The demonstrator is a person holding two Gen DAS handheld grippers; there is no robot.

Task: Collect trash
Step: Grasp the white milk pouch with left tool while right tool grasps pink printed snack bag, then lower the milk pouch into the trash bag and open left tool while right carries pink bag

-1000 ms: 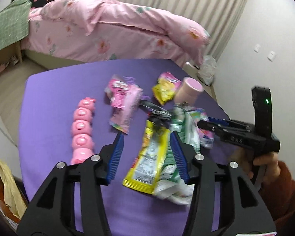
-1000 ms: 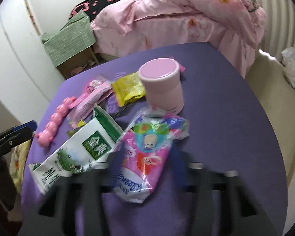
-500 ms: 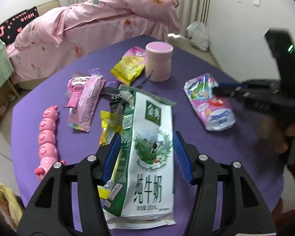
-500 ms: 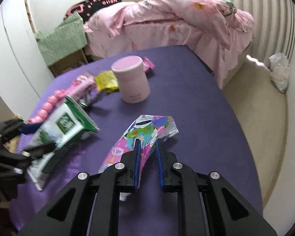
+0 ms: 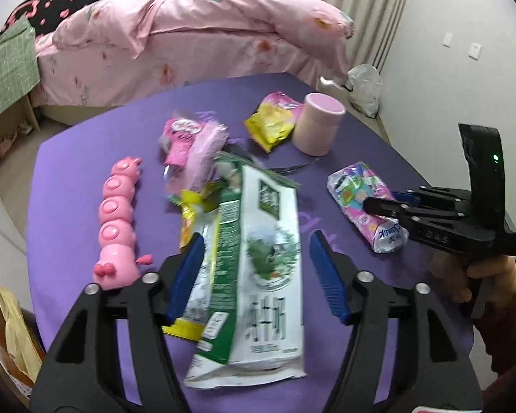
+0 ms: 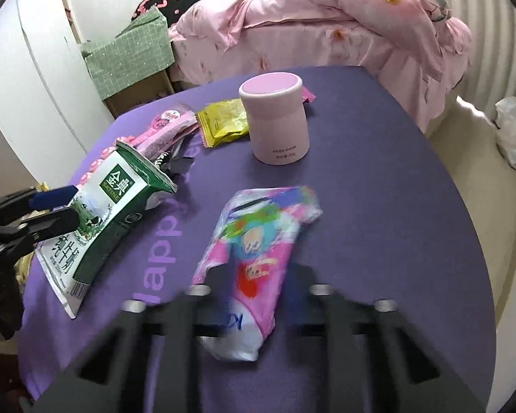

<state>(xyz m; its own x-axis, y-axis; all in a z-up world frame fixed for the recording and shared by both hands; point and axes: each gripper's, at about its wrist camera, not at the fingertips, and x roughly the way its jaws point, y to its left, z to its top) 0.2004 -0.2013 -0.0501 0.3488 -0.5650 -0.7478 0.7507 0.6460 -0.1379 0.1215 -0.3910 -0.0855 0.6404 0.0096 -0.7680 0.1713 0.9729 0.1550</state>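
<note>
Lengthwise: milk carton between spread left hand-held gripper fingers, spout end pointing away; right hand-held gripper spread.

Right edge of the purple table is wide open past the pink cup; the left side's jammed with wrappers and a toy caterpillar.

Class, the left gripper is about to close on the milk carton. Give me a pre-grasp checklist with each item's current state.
1. Left gripper jaws open: ok.
2. Milk carton lies between them: ok.
3. Carton alone there: not ok, a yellow wrapper lies under its left edge.
4. Pink caterpillar toy outside the jaws: ok.
5. Right gripper gripping the tissue pack: not ok, jaws apart around it, blurred.
</note>
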